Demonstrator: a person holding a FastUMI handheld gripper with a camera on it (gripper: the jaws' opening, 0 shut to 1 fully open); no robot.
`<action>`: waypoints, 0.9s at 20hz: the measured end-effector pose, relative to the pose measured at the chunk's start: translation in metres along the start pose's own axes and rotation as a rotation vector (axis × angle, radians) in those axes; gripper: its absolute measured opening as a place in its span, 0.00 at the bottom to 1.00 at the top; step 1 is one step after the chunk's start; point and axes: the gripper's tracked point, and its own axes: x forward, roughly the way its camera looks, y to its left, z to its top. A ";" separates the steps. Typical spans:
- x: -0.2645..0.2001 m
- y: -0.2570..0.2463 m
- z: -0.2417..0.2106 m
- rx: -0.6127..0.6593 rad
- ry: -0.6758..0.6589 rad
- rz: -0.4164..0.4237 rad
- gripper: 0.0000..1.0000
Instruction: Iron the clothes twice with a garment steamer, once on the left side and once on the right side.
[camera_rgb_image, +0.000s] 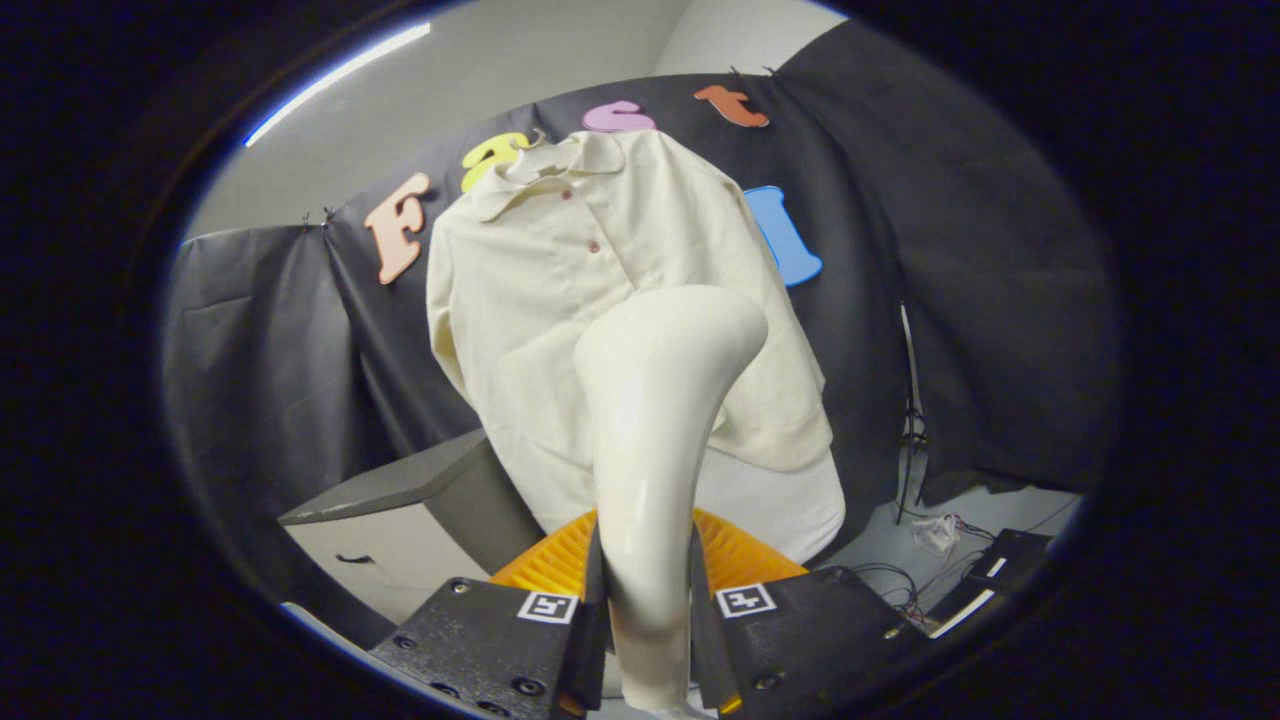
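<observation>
A cream button-up shirt (560, 290) hangs on a hanger against the black cloth wall, beyond my fingers. My gripper (645, 610) is shut on the handle of a cream garment steamer (650, 420), both fingers pressing on its sides. The steamer rises upright from between the fingers. Its head tilts to the right in front of the shirt's lower middle. Whether the head touches the fabric I cannot tell. The steamer hides part of the shirt's lower front.
An orange ribbed object (740, 555) lies just beyond the fingers, below the shirt. A grey-topped cabinet (400, 490) stands to the lower left of the shirt. Cables and a black box (1000, 570) lie on the floor at the right.
</observation>
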 end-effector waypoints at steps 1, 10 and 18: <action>-0.006 0.013 0.008 -0.010 -0.010 0.013 0.36; -0.047 0.133 0.063 -0.128 -0.076 0.116 0.36; -0.085 0.203 0.080 -0.167 -0.126 0.155 0.36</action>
